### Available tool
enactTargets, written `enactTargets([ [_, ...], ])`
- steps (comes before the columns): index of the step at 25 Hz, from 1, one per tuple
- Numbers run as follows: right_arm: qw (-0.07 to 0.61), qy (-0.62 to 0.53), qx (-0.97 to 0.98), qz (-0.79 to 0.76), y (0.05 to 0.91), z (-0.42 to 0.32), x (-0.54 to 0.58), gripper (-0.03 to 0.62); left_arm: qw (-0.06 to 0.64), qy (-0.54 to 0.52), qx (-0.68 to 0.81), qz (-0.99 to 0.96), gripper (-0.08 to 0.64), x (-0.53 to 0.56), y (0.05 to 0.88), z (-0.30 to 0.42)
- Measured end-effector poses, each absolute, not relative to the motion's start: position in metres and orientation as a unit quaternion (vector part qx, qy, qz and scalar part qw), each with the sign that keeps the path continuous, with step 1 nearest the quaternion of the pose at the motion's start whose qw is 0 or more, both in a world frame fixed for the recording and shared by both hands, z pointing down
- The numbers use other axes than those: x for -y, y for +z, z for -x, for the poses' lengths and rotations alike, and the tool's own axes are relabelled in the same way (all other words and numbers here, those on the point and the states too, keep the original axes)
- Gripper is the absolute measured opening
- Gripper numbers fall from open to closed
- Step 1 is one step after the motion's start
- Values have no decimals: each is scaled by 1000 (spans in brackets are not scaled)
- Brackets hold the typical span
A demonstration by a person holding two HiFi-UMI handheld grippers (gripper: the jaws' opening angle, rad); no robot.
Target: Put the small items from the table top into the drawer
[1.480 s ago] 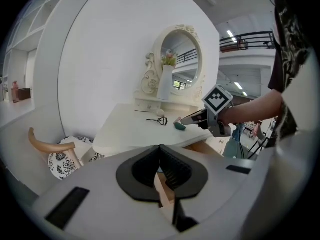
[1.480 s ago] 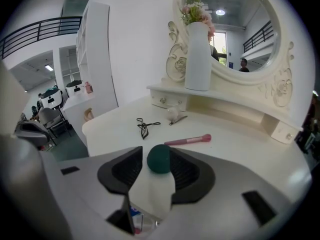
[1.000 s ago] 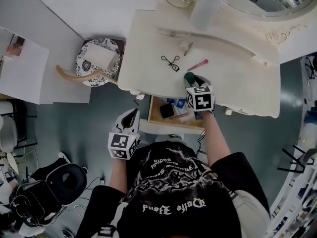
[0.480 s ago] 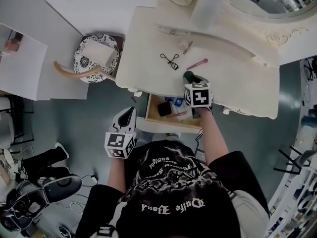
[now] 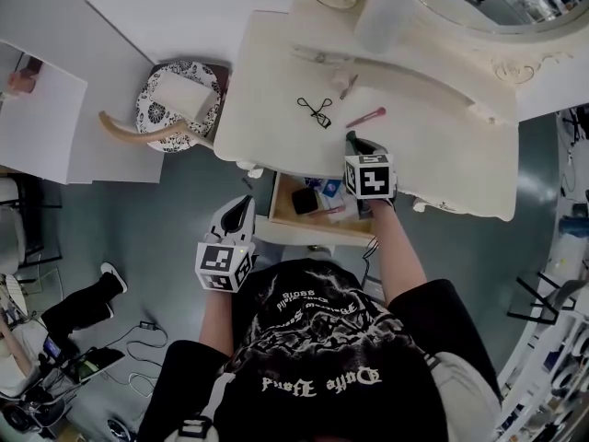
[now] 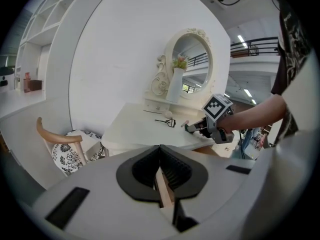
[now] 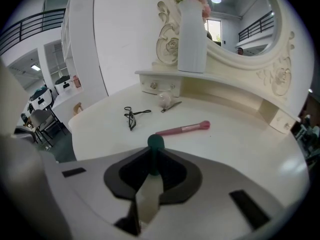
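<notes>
A dark green stick with a rounded tip [image 7: 155, 143] stands between the jaws of my right gripper [image 7: 152, 166], which are closing on it at the near edge of the white dressing table [image 5: 442, 155]. From above, the right gripper [image 5: 354, 145] covers most of the green stick [image 5: 351, 140]. Beyond it lie a pink brush [image 7: 182, 129], a black eyelash curler [image 7: 132, 115] and a small metal clip [image 7: 166, 101]. Below the table edge the drawer [image 5: 283, 212] stands open with several items inside. My left gripper [image 5: 241, 214] hangs shut and empty left of the drawer, over the floor.
A white vase [image 7: 192, 31] and an oval mirror [image 7: 240, 19] stand on the raised shelf at the table's back. A chair with a black-and-white patterned seat [image 5: 175, 109] sits left of the table. Cables and gear lie on the floor at bottom left.
My right gripper's jaws have closed round the green stick at the table's edge. The left gripper has stayed almost still. Gear and a person's leg on the floor at left have shifted.
</notes>
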State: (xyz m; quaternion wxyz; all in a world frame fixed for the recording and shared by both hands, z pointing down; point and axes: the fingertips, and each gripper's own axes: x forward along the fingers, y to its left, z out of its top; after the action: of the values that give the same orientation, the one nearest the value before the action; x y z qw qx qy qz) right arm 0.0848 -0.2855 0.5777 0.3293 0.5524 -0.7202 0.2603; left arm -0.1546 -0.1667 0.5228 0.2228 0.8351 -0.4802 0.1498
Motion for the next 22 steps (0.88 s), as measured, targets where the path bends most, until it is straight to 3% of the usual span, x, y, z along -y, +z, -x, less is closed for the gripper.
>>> enactTargets([
  [22,319,225,751,-532,548,-85,238,44,198,159,469,-846,15,155,516,133],
])
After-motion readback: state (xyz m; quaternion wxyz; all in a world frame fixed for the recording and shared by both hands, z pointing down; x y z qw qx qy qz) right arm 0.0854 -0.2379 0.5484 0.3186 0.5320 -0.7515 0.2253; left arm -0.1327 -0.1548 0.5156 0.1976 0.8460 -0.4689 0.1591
